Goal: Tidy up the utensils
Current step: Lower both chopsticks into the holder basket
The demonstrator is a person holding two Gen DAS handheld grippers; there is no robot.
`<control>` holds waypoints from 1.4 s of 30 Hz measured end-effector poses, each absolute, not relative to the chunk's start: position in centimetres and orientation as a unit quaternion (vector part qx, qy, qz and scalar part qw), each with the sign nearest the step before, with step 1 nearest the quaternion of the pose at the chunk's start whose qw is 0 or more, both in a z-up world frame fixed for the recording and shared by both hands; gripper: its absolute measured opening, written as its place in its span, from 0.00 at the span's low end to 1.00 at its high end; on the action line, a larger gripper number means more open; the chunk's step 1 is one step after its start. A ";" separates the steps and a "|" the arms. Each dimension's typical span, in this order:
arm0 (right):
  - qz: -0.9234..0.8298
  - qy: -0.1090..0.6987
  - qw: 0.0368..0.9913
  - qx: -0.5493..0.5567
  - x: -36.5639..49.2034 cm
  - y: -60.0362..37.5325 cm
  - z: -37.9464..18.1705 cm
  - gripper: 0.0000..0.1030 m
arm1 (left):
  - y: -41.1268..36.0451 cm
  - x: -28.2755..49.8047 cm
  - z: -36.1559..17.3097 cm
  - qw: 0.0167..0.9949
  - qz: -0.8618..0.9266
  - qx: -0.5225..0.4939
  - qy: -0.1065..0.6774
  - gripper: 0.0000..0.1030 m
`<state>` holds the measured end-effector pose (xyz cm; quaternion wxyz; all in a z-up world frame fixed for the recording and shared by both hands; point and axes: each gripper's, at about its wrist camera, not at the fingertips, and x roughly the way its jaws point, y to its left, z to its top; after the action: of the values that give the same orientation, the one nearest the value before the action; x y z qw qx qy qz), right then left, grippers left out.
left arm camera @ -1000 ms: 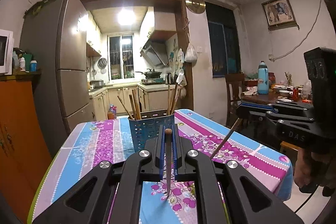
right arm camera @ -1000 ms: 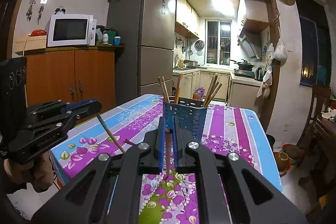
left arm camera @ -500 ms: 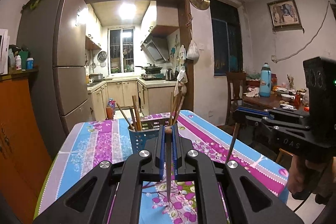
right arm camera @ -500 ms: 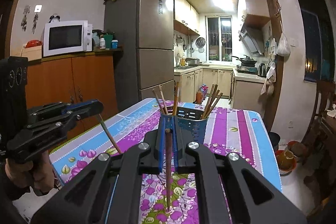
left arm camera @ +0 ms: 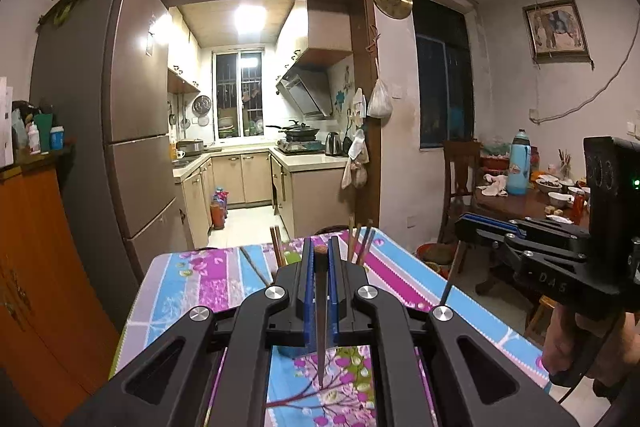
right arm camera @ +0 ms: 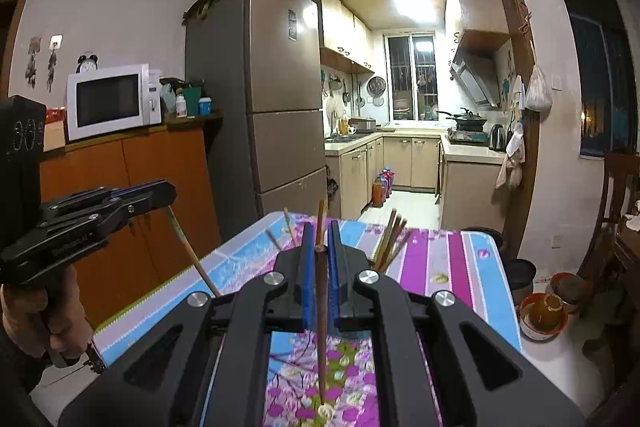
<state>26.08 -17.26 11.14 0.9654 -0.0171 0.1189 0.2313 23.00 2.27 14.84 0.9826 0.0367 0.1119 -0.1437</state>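
Now, through my left wrist camera, my left fingers (left arm camera: 321, 279) are clenched on a dark chopstick (left arm camera: 321, 323) that hangs point-down at the centre of the frame, above the flowered tabletop (left arm camera: 192, 287). More chopsticks (left arm camera: 360, 245) poke up just behind the fingers; whatever holds them is hidden by my gripper. At the right edge my right gripper (left arm camera: 466, 223) shows side-on in my right hand (left arm camera: 576, 343), with a thin stick slanting down from its tip. A fridge (left arm camera: 120, 131) fills the left of the frame.

Through my right wrist camera, my right fingers (right arm camera: 319, 267) grip a second brown chopstick (right arm camera: 321, 327), also point-down at centre frame over the tabletop (right arm camera: 460, 259). A bunch of chopsticks (right arm camera: 390, 239) rises just behind and to the right of them. At the left edge my left gripper (right arm camera: 170, 193) pinches a chopstick (right arm camera: 192, 253) that slants toward lower right, my left hand (right arm camera: 36, 315) below it. A microwave (right arm camera: 112, 101) sits at upper left.
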 end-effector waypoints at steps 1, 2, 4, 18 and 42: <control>0.231 0.117 0.966 -0.020 26.5 -17.2 11.6 0.05 | 2.1 23.3 15.3 0.983 -0.143 0.038 0.112 0.08; 0.229 0.114 0.966 -0.022 27.0 -17.0 12.2 0.05 | 2.1 23.7 15.8 0.983 -0.143 0.038 0.113 0.08; 0.227 0.108 0.968 -0.028 27.9 -16.7 13.6 0.05 | 1.9 24.5 16.8 0.983 -0.143 0.037 0.112 0.07; 0.208 0.077 0.974 -0.045 34.4 -15.8 20.5 0.05 | 0.6 30.5 22.3 0.986 -0.132 0.027 0.102 0.07; 0.212 0.133 0.968 -0.021 42.5 -14.7 15.4 0.05 | 0.5 41.1 17.5 0.980 -0.114 0.015 0.160 0.07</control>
<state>42.54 -14.70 15.39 0.9680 -0.0209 0.1326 0.2120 41.07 0.46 17.48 0.9804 0.0154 0.1602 -0.1137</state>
